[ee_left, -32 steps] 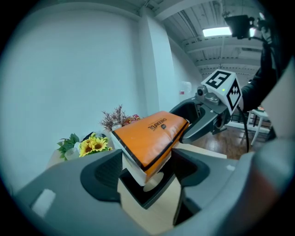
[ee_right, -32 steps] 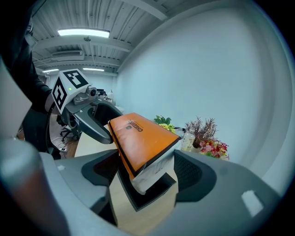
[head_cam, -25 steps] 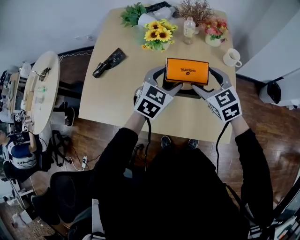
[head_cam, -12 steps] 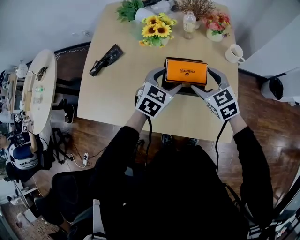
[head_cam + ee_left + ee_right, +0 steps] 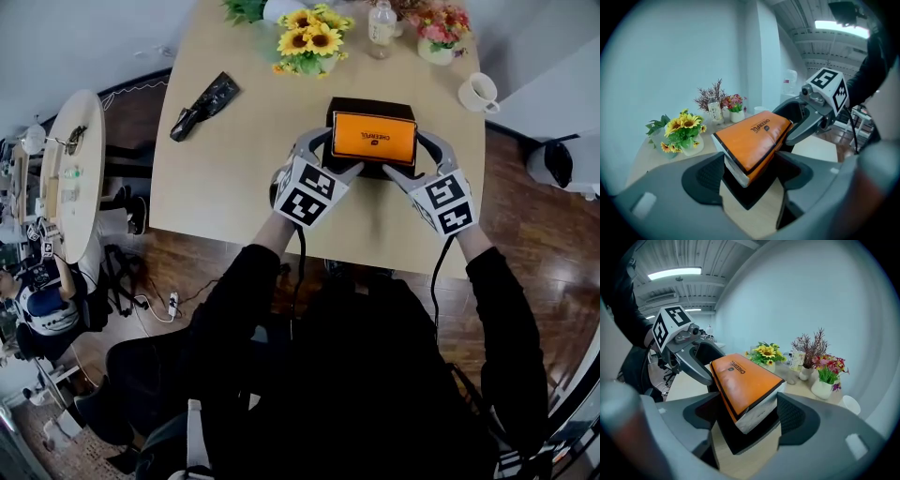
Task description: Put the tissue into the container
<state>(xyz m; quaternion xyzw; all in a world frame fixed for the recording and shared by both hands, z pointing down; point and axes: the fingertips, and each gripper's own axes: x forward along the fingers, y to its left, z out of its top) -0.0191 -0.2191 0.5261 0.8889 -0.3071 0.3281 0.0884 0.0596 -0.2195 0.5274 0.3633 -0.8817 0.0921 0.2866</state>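
— Jaws first: how do they stand?

— Both pairs are clamped. The left gripper [image 5: 335, 156] pinches the left end of the orange soft plastic tissue pack [image 5: 373, 138], and the right gripper [image 5: 410, 157] pinches its right end. In each gripper view an end of the pack sits between the pads.

— Where is the pack?

— Right over the open top of the black rectangular container [image 5: 372, 103]. The container's dark rim shows behind and on both sides of the pack. The pack's white side wall shows above the rim, so I cannot tell how deep it sits.

— And around it?

— The container stands on the light wooden table [image 5: 234, 178]. A pot of yellow sunflowers [image 5: 307, 42] stands near the far edge. A white ceramic mug [image 5: 480, 92] is at the far right, and a crumpled black bag [image 5: 202, 105] lies well apart on the left.
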